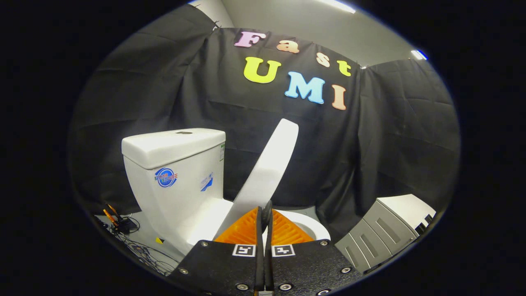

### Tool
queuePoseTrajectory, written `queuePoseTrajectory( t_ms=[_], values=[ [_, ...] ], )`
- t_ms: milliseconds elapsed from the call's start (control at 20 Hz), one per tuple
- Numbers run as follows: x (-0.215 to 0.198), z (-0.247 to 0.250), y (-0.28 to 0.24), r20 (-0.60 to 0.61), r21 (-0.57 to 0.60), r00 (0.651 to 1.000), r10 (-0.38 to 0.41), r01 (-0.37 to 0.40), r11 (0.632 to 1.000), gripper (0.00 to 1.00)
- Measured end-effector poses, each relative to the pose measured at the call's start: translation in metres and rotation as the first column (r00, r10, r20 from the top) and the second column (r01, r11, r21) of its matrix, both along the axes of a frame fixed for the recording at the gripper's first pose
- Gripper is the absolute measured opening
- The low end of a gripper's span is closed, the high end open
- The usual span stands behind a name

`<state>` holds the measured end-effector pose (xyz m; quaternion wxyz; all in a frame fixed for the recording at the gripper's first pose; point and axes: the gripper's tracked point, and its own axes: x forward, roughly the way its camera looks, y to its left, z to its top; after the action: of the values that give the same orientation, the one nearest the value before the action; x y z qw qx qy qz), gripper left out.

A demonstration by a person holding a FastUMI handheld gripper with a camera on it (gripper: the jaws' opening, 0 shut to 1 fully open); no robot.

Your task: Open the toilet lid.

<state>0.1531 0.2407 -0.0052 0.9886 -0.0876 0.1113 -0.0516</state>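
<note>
A white toilet stands just ahead, its tank (176,164) to the left of my fingers. The white lid (269,164) is raised and tilted, seen edge-on, rising from behind my fingertips up toward the right. A bit of the bowl rim (314,228) shows to the right of the fingers. My gripper (265,210) is shut, the two fingers pressed together with nothing visible between them. The fingertips sit right at the lid's lower part; whether they touch it I cannot tell.
A grey cabinet (384,230) stands low to the right of the toilet. Cables and a small black device (123,224) lie on the floor left of the tank. Black cloth walls (402,135) close the booth behind and at both sides.
</note>
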Motion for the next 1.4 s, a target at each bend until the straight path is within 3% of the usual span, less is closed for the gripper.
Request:
queuePoseTrajectory(
  t_ms=[300, 950, 1400],
  values=[
    [0.005, 0.01, 0.035, 0.016, -0.049, 0.998, 0.058, -0.057, 0.997, 0.0],
    [0.026, 0.021, 0.133, -0.029, -0.085, 0.955, 0.295, -0.297, 0.951, 0.0],
    [0.031, 0.022, 0.129, -0.021, -0.05, 0.951, 0.309, -0.31, 0.949, 0.0]
  ],
)
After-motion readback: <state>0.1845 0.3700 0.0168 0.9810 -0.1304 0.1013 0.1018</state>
